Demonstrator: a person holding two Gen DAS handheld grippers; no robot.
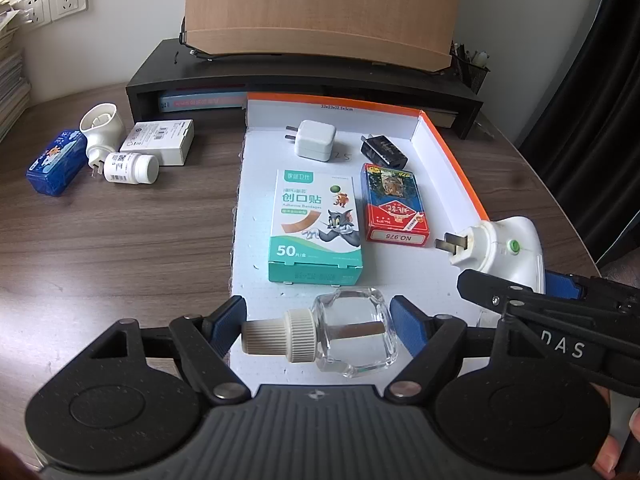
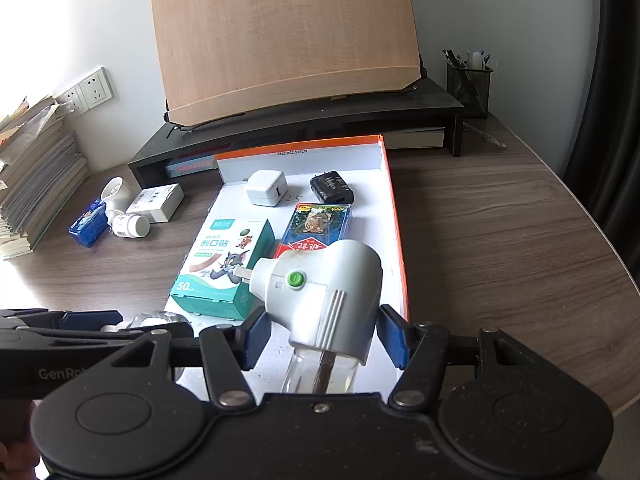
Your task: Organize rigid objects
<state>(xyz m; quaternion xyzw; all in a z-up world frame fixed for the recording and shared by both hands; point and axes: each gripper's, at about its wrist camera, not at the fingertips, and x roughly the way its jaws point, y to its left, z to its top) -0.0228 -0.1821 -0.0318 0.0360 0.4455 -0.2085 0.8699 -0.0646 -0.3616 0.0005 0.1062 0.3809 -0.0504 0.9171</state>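
My left gripper [image 1: 318, 312] is open around a clear glass bottle [image 1: 352, 332] with a ribbed beige cap, lying at the near end of the white box lid [image 1: 256, 208]; a gap shows at each pad. My right gripper [image 2: 320, 330] is shut on a white plug-in vaporizer [image 2: 320, 292] with a green button and a clear bottle under it, held over the lid's near right; it also shows in the left wrist view [image 1: 504, 248]. In the lid lie a bandage box [image 1: 316, 224], a card pack [image 1: 394, 208], a white charger [image 1: 314, 140] and a black charger [image 1: 384, 151].
On the desk left of the lid lie a blue case [image 1: 56, 162], a white plug-in device [image 1: 102, 128], a white pill bottle [image 1: 130, 168] and a white box [image 1: 160, 142]. A black monitor riser [image 1: 304, 80] stands behind. A mesh pen holder [image 2: 468, 84] stands at the back right.
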